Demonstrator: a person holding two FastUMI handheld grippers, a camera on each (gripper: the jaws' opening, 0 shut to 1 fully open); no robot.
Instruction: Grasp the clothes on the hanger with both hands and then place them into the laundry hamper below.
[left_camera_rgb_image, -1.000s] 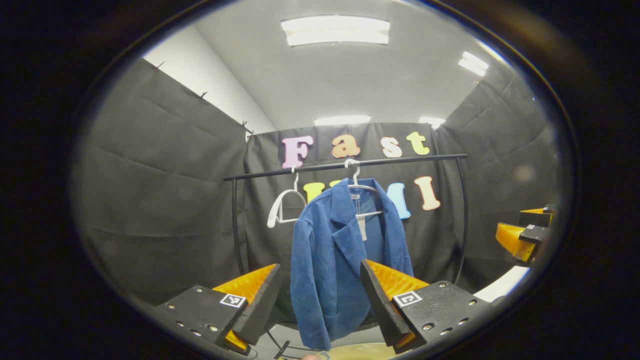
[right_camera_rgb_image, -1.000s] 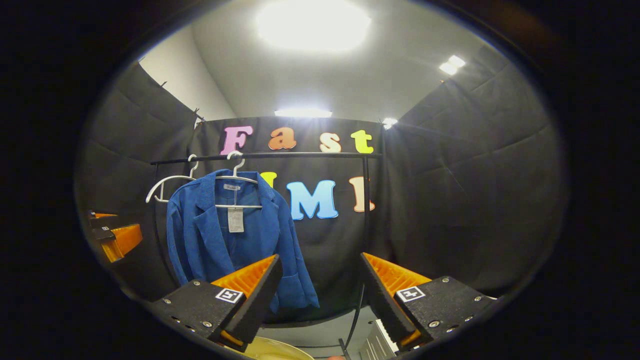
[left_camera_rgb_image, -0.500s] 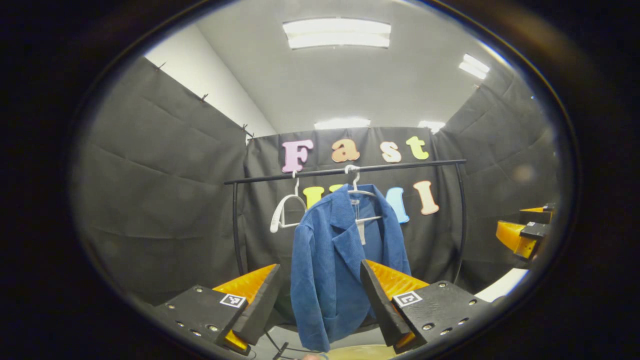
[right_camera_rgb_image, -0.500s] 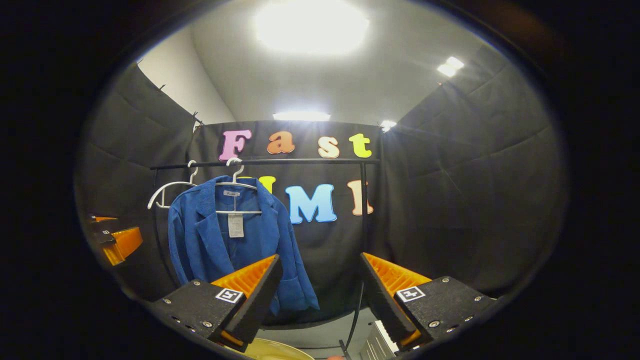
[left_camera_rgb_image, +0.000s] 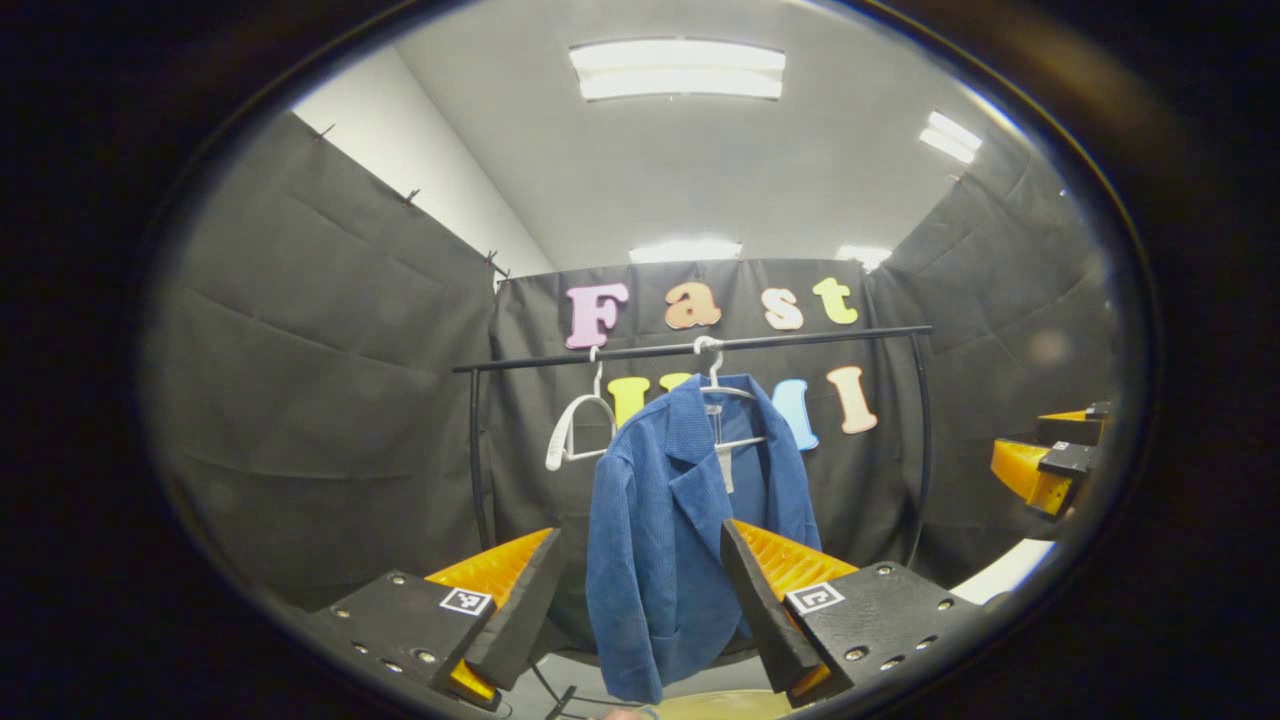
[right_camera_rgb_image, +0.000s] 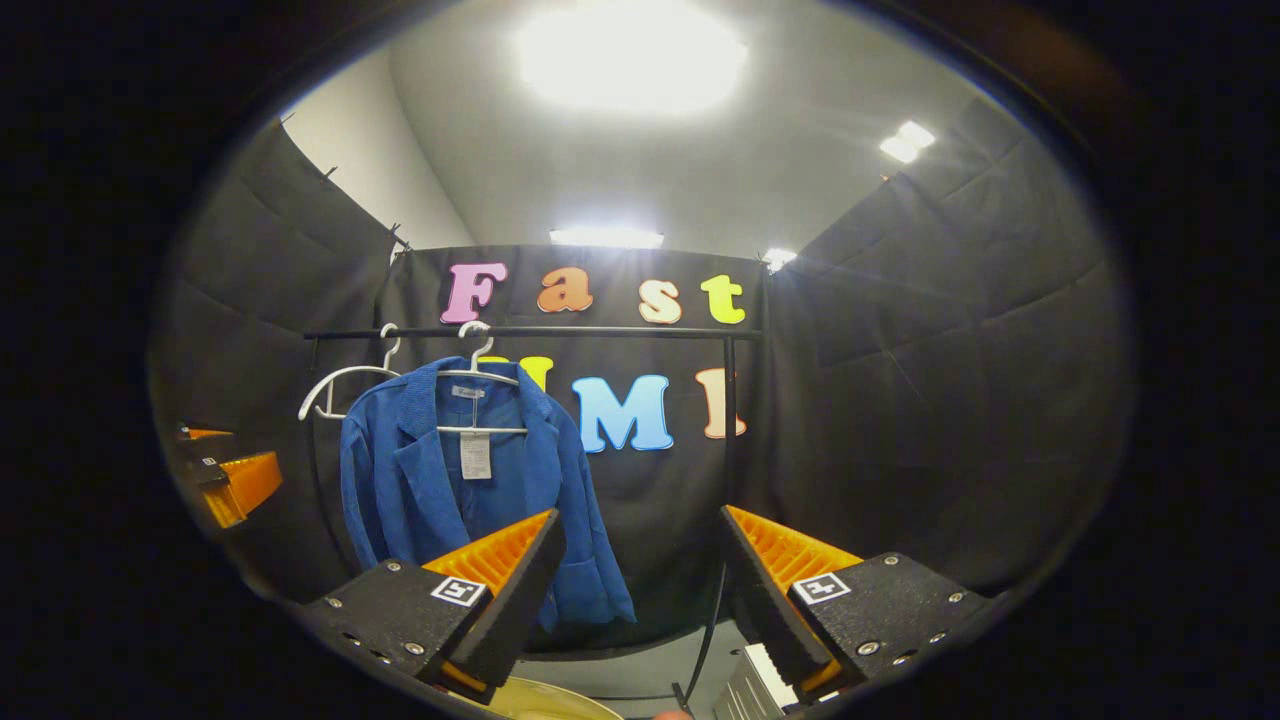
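Left gripper view looks along the left gripper (left_camera_rgb_image: 640, 600), whose jaws are spread wide with nothing between them. The blue jacket (left_camera_rgb_image: 690, 530) hangs beyond the gap, well apart from the fingers, on a white hanger (left_camera_rgb_image: 722, 385) hooked near the middle of the black rail (left_camera_rgb_image: 690, 347). An empty white hanger (left_camera_rgb_image: 578, 425) hangs just beside it, toward the rail's left end. The jacket's right hem is cut off behind the near finger. At the bottom edge a pale yellow rim (left_camera_rgb_image: 715, 705) shows below the jacket; too little of it shows to tell what it is. The right gripper (left_camera_rgb_image: 1050, 465) shows at the right edge, partly cut off.

Right gripper view shows the right gripper (right_camera_rgb_image: 640, 600) with jaws also spread and empty. The jacket (right_camera_rgb_image: 470, 500) hangs left of the gap, toward the rail's (right_camera_rgb_image: 530, 331) left end, its lower part hidden behind the near finger. A paper tag (right_camera_rgb_image: 474, 455) hangs inside the collar. The left gripper (right_camera_rgb_image: 235, 475) shows at the left edge, its jaw state impossible to tell from here.

Compared with a second ago, the rail and jacket sit slightly lower in both views, and the jacket looks a little smaller; the jaws have kept the same spread.
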